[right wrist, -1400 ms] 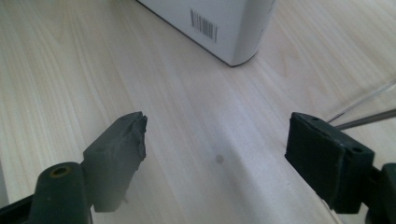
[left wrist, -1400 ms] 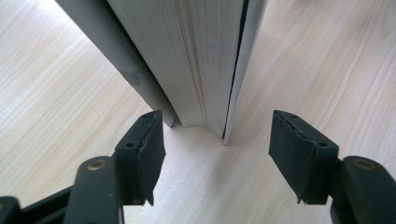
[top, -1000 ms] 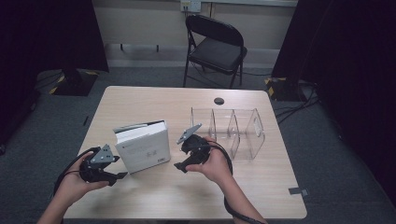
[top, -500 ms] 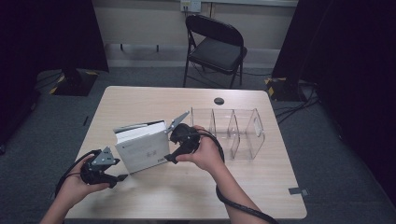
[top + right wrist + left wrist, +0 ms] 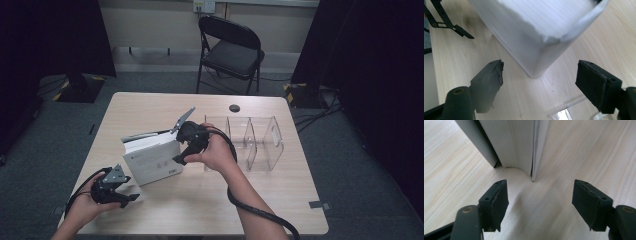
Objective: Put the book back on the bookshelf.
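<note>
A white book (image 5: 152, 160) stands on the table (image 5: 280, 200), spine up and leaning, just left of a clear 3-bay rack (image 5: 250, 142), probably its destination. The right gripper (image 5: 178, 160) hovers at the book's upper right corner, fingers (image 5: 599, 85) spread wide to straddle it. The left gripper (image 5: 127, 197) rests low near the book's front corner, fingers (image 5: 495, 200) spread with nothing between them, likely ready to steady it.
</note>
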Available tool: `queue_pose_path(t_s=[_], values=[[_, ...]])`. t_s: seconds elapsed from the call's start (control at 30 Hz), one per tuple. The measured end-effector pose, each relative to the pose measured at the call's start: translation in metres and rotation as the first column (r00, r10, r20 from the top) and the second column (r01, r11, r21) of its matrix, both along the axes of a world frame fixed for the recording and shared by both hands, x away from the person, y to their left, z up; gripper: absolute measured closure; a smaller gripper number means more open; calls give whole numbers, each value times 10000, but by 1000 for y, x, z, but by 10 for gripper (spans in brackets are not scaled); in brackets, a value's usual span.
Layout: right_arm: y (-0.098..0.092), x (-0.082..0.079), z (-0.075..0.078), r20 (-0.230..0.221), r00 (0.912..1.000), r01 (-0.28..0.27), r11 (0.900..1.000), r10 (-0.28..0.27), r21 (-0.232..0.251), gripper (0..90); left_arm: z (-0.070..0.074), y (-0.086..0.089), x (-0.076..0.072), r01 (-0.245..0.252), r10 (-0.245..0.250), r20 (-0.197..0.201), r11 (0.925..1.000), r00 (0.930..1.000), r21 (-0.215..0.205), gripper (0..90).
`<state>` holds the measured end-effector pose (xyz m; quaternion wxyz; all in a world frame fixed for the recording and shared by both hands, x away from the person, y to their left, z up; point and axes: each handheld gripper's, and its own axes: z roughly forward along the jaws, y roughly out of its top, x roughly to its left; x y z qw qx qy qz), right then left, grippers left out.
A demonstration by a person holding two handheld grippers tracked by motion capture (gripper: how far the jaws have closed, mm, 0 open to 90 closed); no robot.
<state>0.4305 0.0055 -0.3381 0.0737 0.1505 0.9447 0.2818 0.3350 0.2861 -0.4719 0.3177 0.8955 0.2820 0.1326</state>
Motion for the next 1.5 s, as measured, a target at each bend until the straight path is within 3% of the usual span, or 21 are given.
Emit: queue_pose_path(t_s=[0.2, 0.3, 0.5, 0.63, 0.77, 1.03, 1.2, 1.3, 1.4, 1.43, 1.5], values=[[3, 4, 7, -51, 9999, -137, 9999, 138, 97, 207, -7, -1, 0, 171, -168, 141, 9995, 9998, -252, 239], [7, 4, 8, 1, 9998, -189, 9998, 189, -88, 196, -10, 0, 0, -11, 15, 105, 9993, 9999, -368, 216], [13, 9, 12, -82, 9997, -248, 9996, 246, -152, 196, -16, -1, 0, -89, 87, -105, 9998, 9999, -174, 204], [17, 10, 16, -76, 9993, -375, 9990, 373, -232, 196, -18, -2, 1, -105, 99, -150, 9992, 9998, -389, 188], [24, 11, 19, -12, 9972, -747, 9957, 748, -547, 196, -21, 1, 4, -193, 174, -295, 9977, 9994, -648, 160], [38, 13, 20, -29, 9915, -1297, 9877, 1299, -870, 195, -23, 2, 3, -135, 123, -161, 9967, 9998, -801, 144], [47, 11, 20, 7, 9866, -1625, 9842, 1629, -707, 198, -24, 2, 3, -102, 88, -167, 9964, 9998, -847, 141], [50, 9, 17, 49, 9839, -1776, 9808, 1785, -805, 218, -24, 2, 3, -112, 94, -213, 9963, 9997, -853, 139], [49, 7, 18, -37, 9828, -1843, 9788, 1848, -892, 302, -24, 2, 3, -104, 86, -212, 9963, 9997, -858, 138], [48, 6, 19, -54, 9790, -2031, 9736, 2037, -1045, 360, -24, 1, 3, -112, 92, -232, 9963, 9997, -853, 139], [46, 4, 22, -558, 9777, -2069, 9741, 2024, -917, 447, -24, 1, 3, -109, 95, -178, 9965, 9998, -824, 135]])
